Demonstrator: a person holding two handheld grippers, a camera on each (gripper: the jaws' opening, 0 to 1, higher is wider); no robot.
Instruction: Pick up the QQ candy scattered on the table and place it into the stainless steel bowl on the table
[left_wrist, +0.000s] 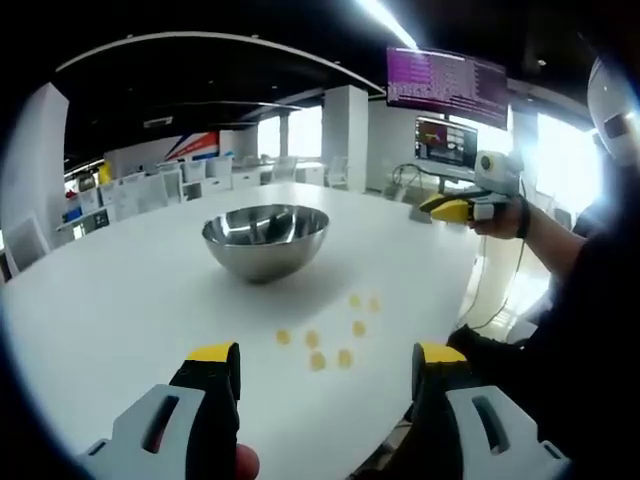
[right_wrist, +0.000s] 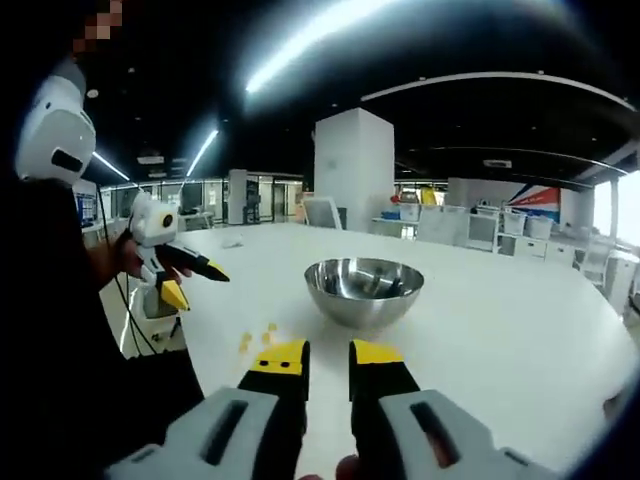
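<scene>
Several yellow QQ candies (left_wrist: 318, 345) lie scattered on the white table (left_wrist: 120, 300), just ahead of my left gripper (left_wrist: 328, 358), which hovers open with its jaws wide apart and nothing between them. Beyond the candies stands the stainless steel bowl (left_wrist: 265, 255). My right gripper (left_wrist: 432, 208) is held up off the table's right edge. In the right gripper view, my right gripper (right_wrist: 328, 357) has its jaws close together with nothing held. The bowl (right_wrist: 363, 300) is ahead of it and the candies (right_wrist: 262, 335) are to its left. The left gripper (right_wrist: 203, 292) shows there with jaws spread.
The person holding the grippers stands at the table's edge, dark sleeve (left_wrist: 580, 300) close by. Monitors (left_wrist: 445, 140) and cables sit past the far edge. White chairs (left_wrist: 150, 190) and a white pillar (right_wrist: 355, 170) fill the background. Bare table (right_wrist: 500, 320) stretches right of the bowl.
</scene>
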